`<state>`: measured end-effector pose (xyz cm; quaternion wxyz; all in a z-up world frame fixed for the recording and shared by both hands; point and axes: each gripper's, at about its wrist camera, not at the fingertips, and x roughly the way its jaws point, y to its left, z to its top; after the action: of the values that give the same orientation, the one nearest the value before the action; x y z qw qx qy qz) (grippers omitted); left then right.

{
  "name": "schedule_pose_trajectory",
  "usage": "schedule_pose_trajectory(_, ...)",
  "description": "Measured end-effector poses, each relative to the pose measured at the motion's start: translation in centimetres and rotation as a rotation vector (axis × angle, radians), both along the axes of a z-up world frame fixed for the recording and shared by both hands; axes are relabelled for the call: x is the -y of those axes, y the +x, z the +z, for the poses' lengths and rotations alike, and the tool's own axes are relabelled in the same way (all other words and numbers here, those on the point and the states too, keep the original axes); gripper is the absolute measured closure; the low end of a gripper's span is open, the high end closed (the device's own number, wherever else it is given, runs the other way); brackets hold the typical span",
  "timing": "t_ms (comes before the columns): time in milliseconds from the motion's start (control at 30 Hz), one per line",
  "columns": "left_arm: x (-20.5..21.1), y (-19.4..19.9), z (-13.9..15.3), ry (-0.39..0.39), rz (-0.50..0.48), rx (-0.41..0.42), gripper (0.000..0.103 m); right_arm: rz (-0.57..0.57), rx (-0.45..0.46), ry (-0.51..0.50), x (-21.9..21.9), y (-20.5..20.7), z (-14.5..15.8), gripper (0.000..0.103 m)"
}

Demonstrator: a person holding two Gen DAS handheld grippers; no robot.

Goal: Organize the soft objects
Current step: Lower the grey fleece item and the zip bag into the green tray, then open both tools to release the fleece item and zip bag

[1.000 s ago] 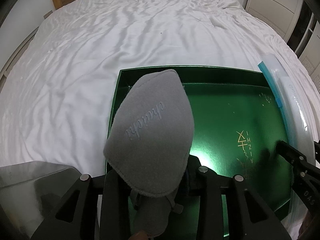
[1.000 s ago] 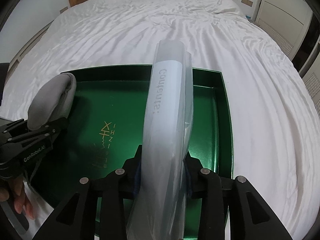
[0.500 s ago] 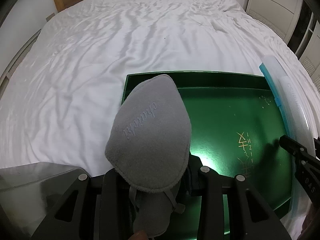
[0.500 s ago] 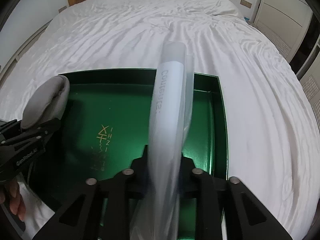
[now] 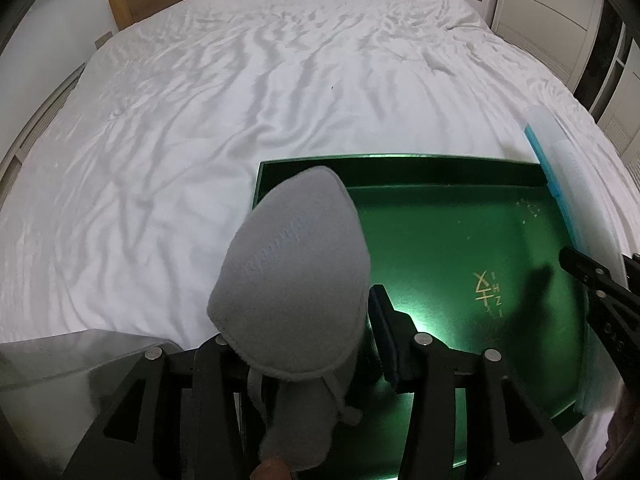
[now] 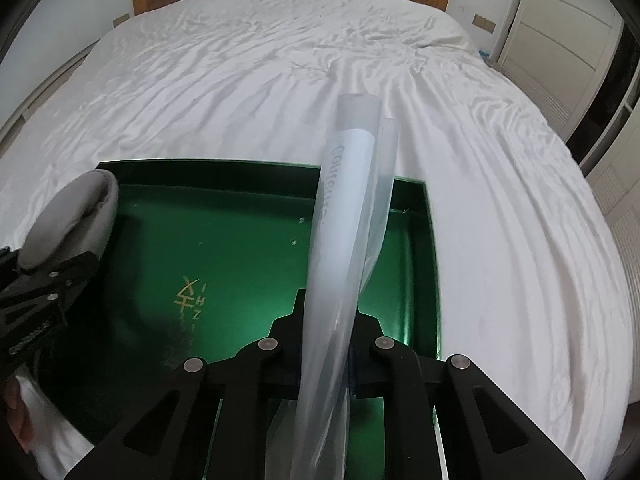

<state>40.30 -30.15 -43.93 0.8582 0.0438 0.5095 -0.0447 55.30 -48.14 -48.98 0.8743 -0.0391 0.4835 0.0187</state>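
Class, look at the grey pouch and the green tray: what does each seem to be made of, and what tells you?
Grey pouch: looks like soft felt or fleece, matte, with a stitched edge and fuzzy nap. Green tray: probably coated card or metal, glossy; light glares off its floor.

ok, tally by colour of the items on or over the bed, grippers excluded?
Grey: 1, pouch
Green: 1, tray
Clear/white: 1, bag
Total: 3
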Motion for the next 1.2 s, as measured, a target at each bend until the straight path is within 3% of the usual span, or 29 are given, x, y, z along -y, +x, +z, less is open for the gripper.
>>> schedule_pose_trajectory(100,0.3,-0.1,0.4,0.006,-0.002,0.014,0.062,0.004,0.014,-0.023,-0.1,0.5,0.1,0.089)
schedule_pose_trajectory(167,0.4,-0.2,0.5,0.01,-0.005,0.018,0.054,0.001,0.014,-0.02,-0.1,0.5,0.1,0.088)
schedule_pose_trajectory(233,0.4,-0.3,0.6,0.007,-0.004,0.026,0.053,-0.005,-0.002,-0.008,0.1,0.3,-0.2,0.081)
schedule_pose_trajectory(300,0.4,-0.3,0.9,0.001,0.002,0.032,0.051,-0.013,-0.01,-0.01,0.4,0.1,-0.3,0.066)
schedule_pose_trajectory(367,0.4,-0.4,1.1,-0.001,0.007,0.035,0.046,-0.021,-0.009,0.005,0.7,0.0,0.0,0.066)
schedule_pose_trajectory(600,0.7,-0.6,1.7,0.004,0.004,0.051,0.045,-0.045,-0.002,0.058,1.4,-1.0,1.1,0.059)
schedule_pose_trajectory(933,0.9,-1.3,1.9,-0.025,-0.003,0.055,0.045,-0.065,0.018,0.045,1.5,-2.8,2.4,0.056)
schedule_pose_trajectory(1200,1.9,-1.7,2.6,0.001,-0.006,0.089,0.045,-0.072,0.023,0.057,1.7,-3.4,3.1,0.053)
